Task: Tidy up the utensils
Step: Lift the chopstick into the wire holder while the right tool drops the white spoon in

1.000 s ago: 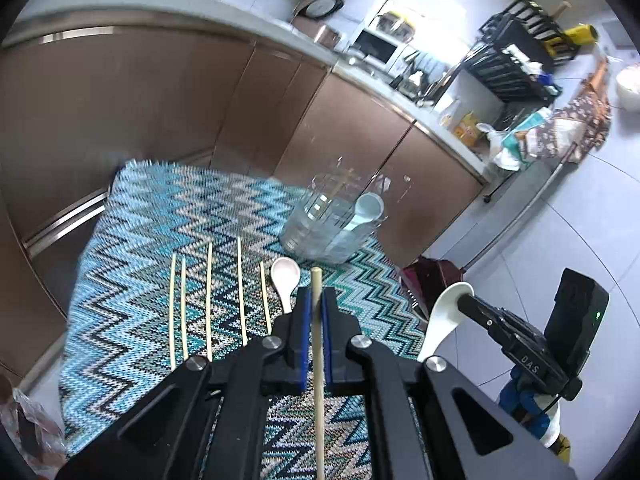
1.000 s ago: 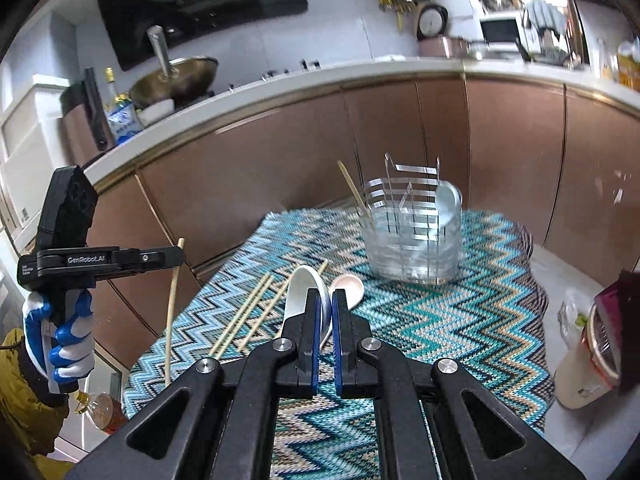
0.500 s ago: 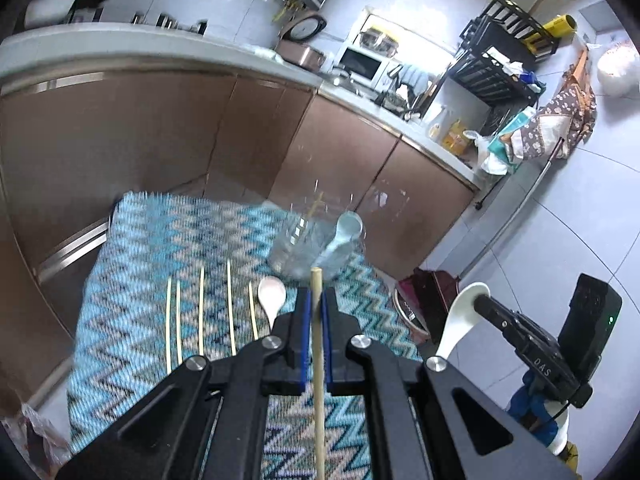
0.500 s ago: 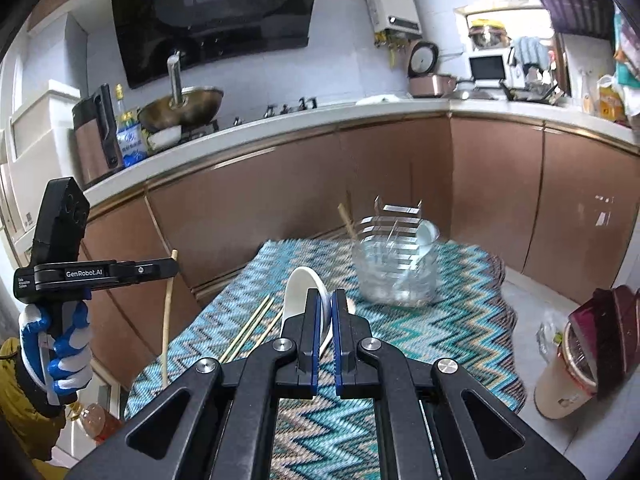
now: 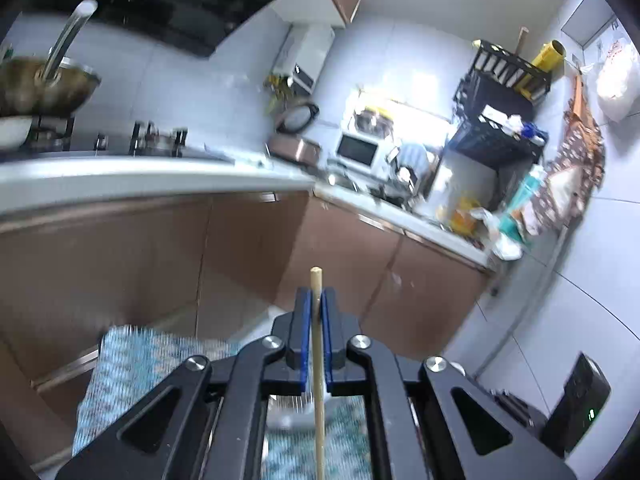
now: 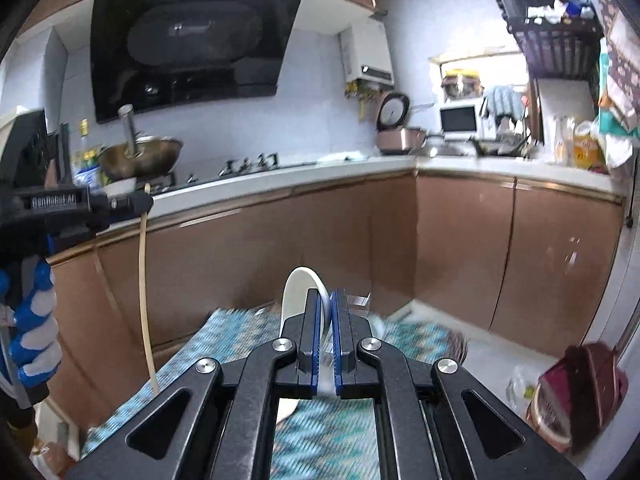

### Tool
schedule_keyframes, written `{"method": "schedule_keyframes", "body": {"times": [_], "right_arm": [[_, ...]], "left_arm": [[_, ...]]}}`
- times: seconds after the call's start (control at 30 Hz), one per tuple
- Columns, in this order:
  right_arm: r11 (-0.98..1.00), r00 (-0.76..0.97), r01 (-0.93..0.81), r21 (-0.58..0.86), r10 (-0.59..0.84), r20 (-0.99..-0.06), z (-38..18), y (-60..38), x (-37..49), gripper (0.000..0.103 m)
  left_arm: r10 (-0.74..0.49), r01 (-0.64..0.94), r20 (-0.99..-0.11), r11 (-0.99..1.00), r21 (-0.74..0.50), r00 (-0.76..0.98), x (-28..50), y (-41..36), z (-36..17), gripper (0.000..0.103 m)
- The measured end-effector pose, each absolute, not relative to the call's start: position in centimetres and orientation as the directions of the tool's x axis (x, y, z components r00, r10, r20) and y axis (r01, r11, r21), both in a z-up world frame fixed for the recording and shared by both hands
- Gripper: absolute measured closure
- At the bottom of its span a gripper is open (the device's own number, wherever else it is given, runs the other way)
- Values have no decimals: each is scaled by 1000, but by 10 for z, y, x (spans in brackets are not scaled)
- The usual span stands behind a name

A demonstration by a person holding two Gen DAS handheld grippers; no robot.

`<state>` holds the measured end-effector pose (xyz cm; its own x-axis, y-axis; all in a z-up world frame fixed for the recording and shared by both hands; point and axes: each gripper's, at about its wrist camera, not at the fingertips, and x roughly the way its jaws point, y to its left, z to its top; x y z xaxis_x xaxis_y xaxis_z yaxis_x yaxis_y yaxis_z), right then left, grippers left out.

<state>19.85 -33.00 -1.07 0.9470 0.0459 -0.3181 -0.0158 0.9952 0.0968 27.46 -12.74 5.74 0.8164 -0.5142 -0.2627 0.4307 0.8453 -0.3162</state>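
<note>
I am clamping my left gripper [image 5: 315,300] on a wooden chopstick [image 5: 318,380], the blue pads pressed against it from both sides with only the stick's width between them; the stick is running straight up the lower middle of the left wrist view, its blunt tip poking out just above the fingertips. In the right wrist view the same chopstick [image 6: 144,292] is hanging down at the left of the frame from that gripper [image 6: 138,203], and my gloved left hand [image 6: 30,336], blue and white, is gripping the handle at the far left edge. I am pinching a white ceramic spoon [image 6: 298,296] in my right gripper [image 6: 327,300], the jaws nearly closed with the spoon between the blue pads; its bowl is standing up just left of and above the fingertips in the lower middle of the frame. The zigzag-patterned cloth [image 6: 236,336], teal and white, is lying low in both views, largely hidden behind the gripper bodies and blurred. Just behind my right fingertips something clear [image 6: 358,300] is showing, too hidden to make out. Brown cabinets [image 6: 460,248] are filling the middle band of the right wrist view under a pale countertop [image 6: 340,164], with a wok [image 6: 140,156] at the left and a black range hood [image 6: 192,40] in the upper left.
</note>
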Motion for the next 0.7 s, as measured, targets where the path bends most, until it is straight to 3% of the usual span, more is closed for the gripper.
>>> {"method": "schedule_keyframes", "body": {"times": [0.27,0.7], "right_arm": [[998,961,42,38,-30,-275,-30,-346,282,97],[997,937,70,13,-61,-343,-113,-349,343,95]], "left_arm": [[-359,309,-170,914,-263,918,343,-182,27,98],[-294,237,-229,940,-245,928,392,-214,-71,97]]}}
